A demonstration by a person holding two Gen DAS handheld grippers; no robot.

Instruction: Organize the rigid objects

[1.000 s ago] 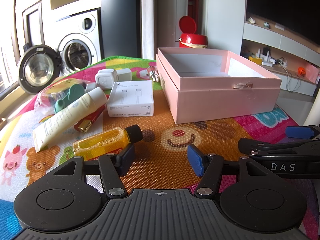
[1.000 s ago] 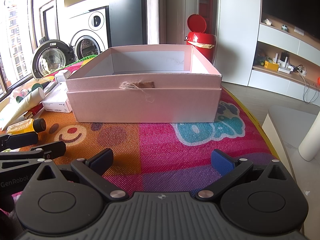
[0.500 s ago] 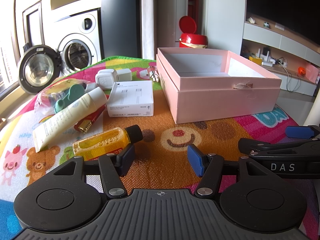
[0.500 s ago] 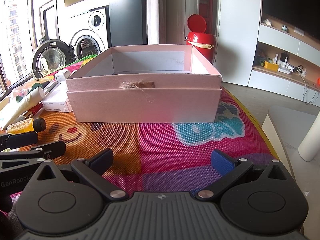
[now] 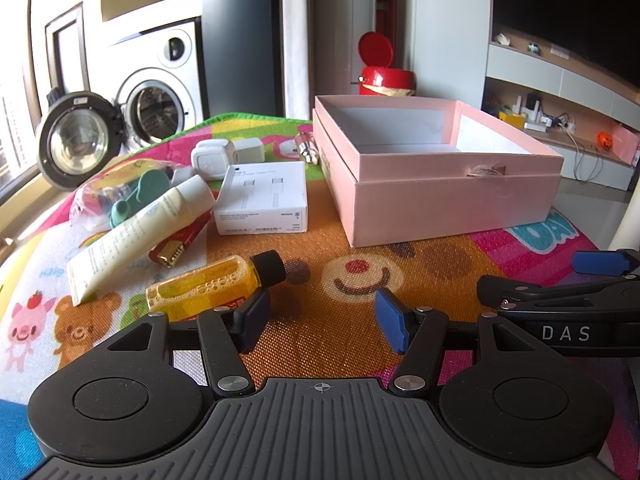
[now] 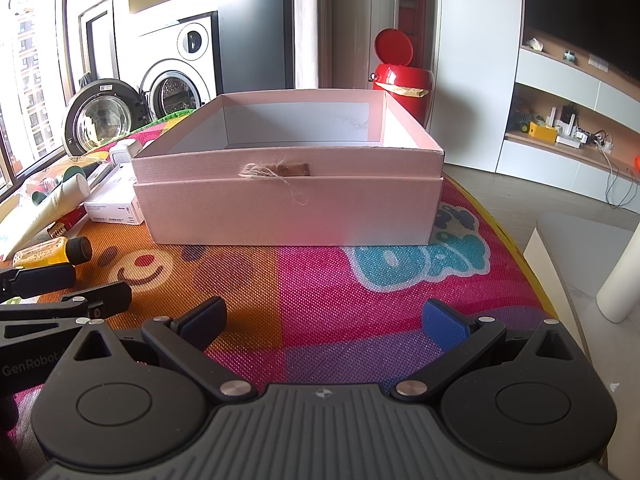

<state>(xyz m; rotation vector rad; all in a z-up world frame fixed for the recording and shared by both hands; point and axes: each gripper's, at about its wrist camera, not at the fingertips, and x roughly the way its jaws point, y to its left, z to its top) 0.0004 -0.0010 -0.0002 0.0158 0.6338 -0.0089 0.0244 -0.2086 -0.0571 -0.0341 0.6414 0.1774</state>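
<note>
An open pink box (image 5: 440,196) stands on the colourful mat, empty inside; it also shows in the right wrist view (image 6: 288,212). Left of it lie a white carton (image 5: 264,196), a cream tube (image 5: 140,232), a yellow bottle with a black cap (image 5: 216,284), a red item (image 5: 180,240), white adapters (image 5: 224,152), a teal object (image 5: 136,196) and a small metal piece (image 5: 308,148). My left gripper (image 5: 320,316) is open and empty, low over the mat just right of the yellow bottle. My right gripper (image 6: 324,320) is open and empty in front of the box.
The mat's right edge (image 6: 520,248) drops to the floor. A red bin (image 6: 400,80) stands behind the box. A washing machine with its door open (image 5: 80,140) is at the back left. A plastic bag (image 5: 100,192) lies under the teal object.
</note>
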